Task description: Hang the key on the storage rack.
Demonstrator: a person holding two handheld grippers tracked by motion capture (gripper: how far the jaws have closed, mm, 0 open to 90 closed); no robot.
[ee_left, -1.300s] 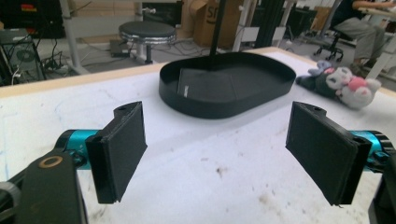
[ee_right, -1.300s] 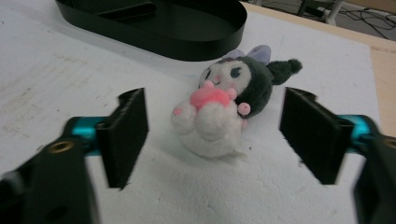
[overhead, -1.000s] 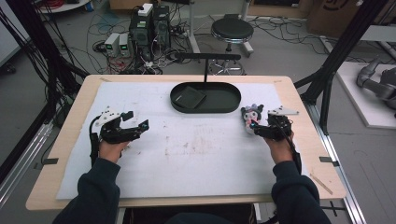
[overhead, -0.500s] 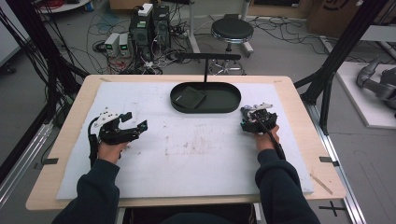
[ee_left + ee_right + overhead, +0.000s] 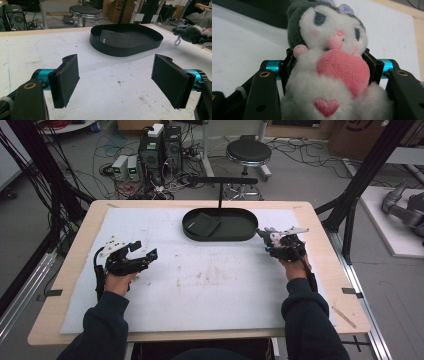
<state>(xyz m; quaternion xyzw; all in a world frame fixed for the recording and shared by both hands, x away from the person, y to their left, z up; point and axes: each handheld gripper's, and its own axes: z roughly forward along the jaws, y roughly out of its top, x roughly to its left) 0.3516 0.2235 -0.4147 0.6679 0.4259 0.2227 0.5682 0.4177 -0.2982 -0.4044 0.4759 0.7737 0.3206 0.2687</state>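
Plush toy [image 5: 329, 72] is pinched by the right hand-held gripper [image 5: 276, 241], whose jaws have just been closing; keep squeeze firm and carry it left over the black tray [image 5: 240, 236]. Left hand-held gripper [image 5: 120, 80] is spread.

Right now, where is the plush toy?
In the high view, the plush toy is at the table's right side, clamped in the right tongs, just beside the right end of the black oval tray.

In the right gripper view I see the right gripper [image 5: 329, 67] clamped on a plush toy [image 5: 329, 62], its fingers having just closed against the toy's sides. The toy faces the camera, holding a pink heart [image 5: 343, 71]. Behind it lies the white desk [image 5: 239, 42].
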